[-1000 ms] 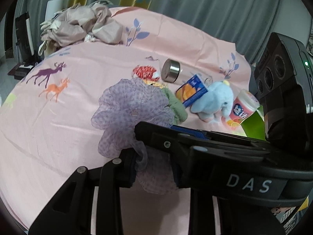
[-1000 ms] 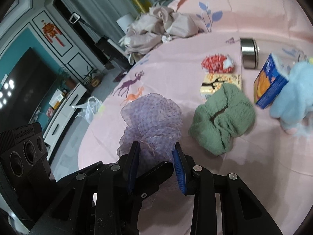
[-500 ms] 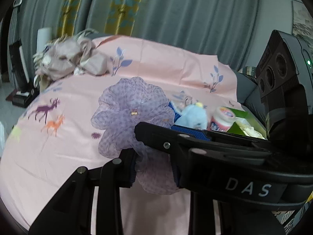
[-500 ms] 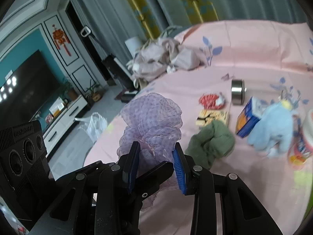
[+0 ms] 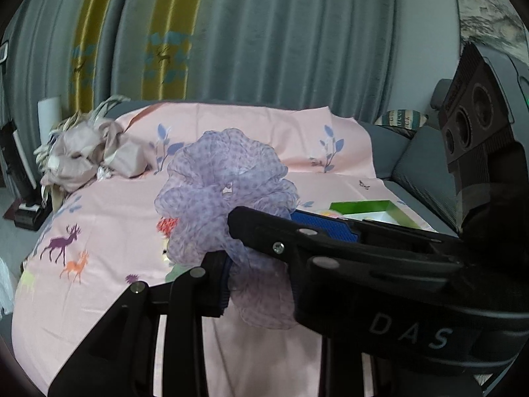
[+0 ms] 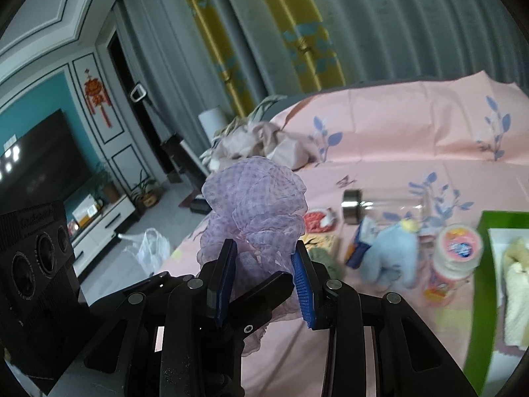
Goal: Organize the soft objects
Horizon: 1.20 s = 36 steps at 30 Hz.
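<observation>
Purple scrunchie [image 5: 228, 192] off bed, clamped by 2 grippers at once: left gripper [image 5: 258, 264] and right gripper [image 6: 263, 274] both grasping its frill. Risks: thin fabric tears if hands pull apart; slips during carry to green box [image 6: 486, 264], far right.

A steel-capped glass bottle [image 6: 380, 206] is lying on its side on the pink sheet [image 6: 396, 152]. A blue carton [image 6: 360, 243] is sitting at its 7 o'clock, a pink-lidded tub [image 6: 454, 254] at its 4 o'clock. Grey curtains [image 5: 264, 33] are hanging behind.
</observation>
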Available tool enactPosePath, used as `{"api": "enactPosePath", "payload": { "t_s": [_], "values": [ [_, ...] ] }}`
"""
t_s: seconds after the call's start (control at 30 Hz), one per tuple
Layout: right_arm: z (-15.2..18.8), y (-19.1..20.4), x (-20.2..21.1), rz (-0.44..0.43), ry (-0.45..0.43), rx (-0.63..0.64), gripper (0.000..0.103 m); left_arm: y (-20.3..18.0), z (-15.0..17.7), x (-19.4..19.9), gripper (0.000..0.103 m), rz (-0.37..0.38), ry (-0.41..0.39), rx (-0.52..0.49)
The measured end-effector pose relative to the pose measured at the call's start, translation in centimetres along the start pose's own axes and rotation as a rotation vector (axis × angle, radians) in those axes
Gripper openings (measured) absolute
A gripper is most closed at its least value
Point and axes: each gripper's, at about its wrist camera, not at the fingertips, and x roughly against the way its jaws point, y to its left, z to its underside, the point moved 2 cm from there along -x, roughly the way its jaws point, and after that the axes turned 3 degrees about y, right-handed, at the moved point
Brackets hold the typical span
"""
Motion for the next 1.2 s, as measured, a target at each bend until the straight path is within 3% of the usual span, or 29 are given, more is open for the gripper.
{"api": "enactPosePath", "payload": {
  "t_s": [0.63, 1.2],
  "values": [
    [-0.7, -7.5, 9.6, 0.122, -0.156, -0.127, 0.037, -10.8, -3.5, -2.4, 0.027, 0.153, -0.022, -0.148],
    [1.3, -16.5, 14.5, 0.259, -0.236, -0.366, 0.037, -19.2, -3.2, -7.7, 0.028, 0.308, 0.079, -0.219]
  ]
}}
